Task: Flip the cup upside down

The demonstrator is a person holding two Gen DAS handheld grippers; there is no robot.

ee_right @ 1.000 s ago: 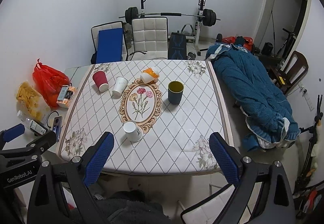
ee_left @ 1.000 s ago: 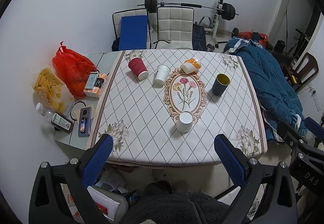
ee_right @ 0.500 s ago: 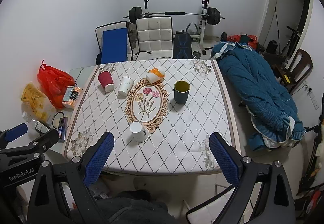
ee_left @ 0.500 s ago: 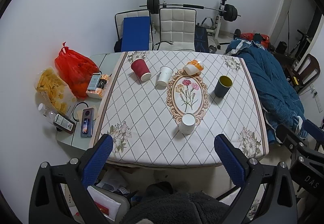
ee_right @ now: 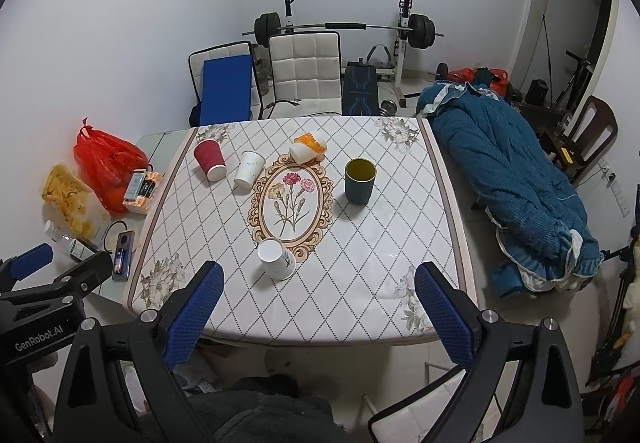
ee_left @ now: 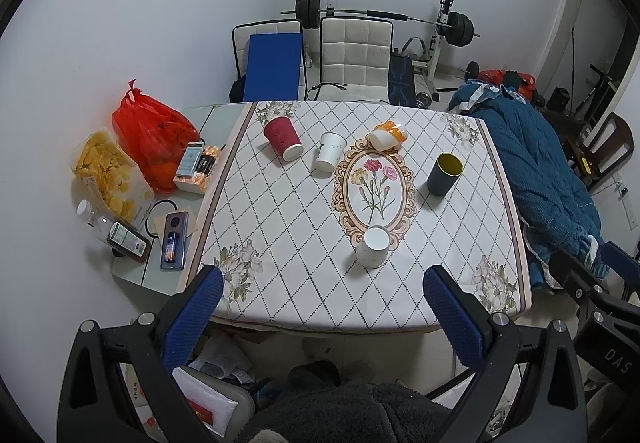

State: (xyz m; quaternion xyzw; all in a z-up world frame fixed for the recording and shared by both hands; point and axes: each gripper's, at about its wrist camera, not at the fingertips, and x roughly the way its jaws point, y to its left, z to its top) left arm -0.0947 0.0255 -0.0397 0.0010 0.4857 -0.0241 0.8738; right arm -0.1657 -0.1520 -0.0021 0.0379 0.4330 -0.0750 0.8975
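Left hand-held gripper (ee_left: 322,293) and right hand-held gripper (ee_right: 318,289), both with blue-padded jaws spread wide and empty, held high above the near edge of the surface (ee_right: 360,243), a table under a white diamond-patterned cloth with a floral medallion; which cup is meant cannot be told. Upright candidates: the dark blue-grey cup with yellow lining (ee_right: 360,180) right of the medallion, and the white paper cup (ee_right: 275,258) at its near end, closest to both grippers. Red ribbed paper cup (ee_right: 210,159) and second white paper cup (ee_right: 249,168) stand farther left. Suggested technique: descend level, straddle the wall mid-height, close gently to avoid crushing paper, lift clear before rotating.
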